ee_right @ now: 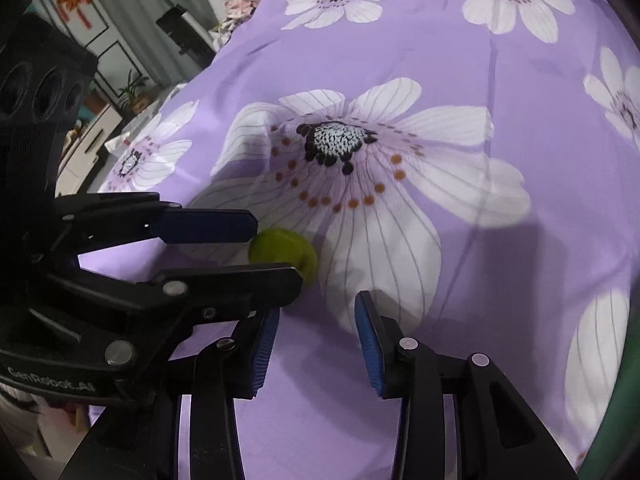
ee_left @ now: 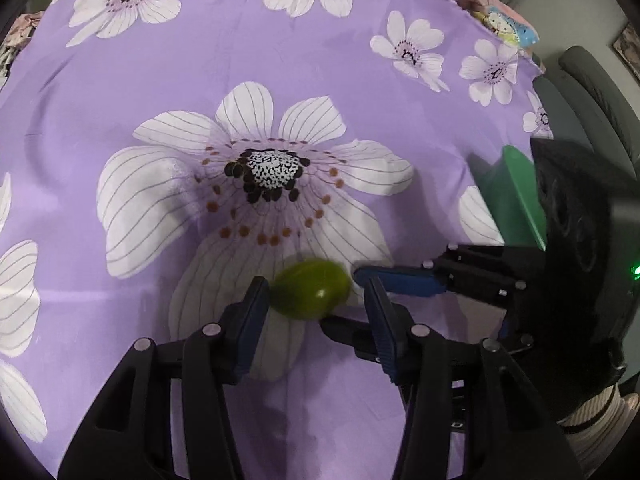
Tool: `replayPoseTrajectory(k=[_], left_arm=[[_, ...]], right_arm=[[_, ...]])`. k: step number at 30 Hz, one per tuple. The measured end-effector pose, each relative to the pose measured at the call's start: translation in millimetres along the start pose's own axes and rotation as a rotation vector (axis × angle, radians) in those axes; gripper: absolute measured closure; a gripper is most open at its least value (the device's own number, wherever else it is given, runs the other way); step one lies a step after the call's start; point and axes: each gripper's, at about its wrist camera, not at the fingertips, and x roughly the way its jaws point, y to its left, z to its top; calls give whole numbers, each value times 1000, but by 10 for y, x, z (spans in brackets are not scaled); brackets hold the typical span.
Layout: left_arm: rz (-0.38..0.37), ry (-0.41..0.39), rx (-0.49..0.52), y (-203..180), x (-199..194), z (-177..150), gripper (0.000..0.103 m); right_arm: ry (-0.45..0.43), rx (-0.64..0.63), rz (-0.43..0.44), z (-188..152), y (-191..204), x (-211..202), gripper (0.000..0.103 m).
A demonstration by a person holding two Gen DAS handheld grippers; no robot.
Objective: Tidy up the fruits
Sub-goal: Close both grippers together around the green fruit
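Lying on the purple flowered cloth (ee_left: pixel 168 80), the green fruit (ee_left: pixel 311 294) sits between the left gripper (ee_left: pixel 316 300) jaws — parted, one pad touching; right gripper (ee_right: pixel 316 344) open, empty.

Dim, even indoor light — soft shadows on the purple cloth (ee_left: pixel 168 80); the green fruit (ee_left: pixel 312 294) blurs, fisheye edges bend and darken.

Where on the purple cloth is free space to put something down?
The purple flowered cloth is bare above and left of the big flower centre, out to the cloth's edges. It is crowded low in the middle, where the green fruit, left gripper and right gripper meet, and beside the green object.
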Motion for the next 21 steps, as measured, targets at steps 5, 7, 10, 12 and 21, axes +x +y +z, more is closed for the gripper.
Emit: replayPoseTrajectory(k=[5,7,10,12,21], left_arm=[[-19,-7,-64,146,14,87,64],[-27,-5,-73,184,-1,116,64],[-33,-7,-83,218,-19,144,64],[-41,-7,-78,222,-21,154,64],[-38,-5,-72,225,57,229,64]], right_arm=[[-6,-62,-2,161,37,105,63],[-4,-89,-3,199,63,139,63],[2,-112,-23,274,69,177,63],[0,-119,-26,294,54,172,62],[-9,-222,-75,405,173,246,58]])
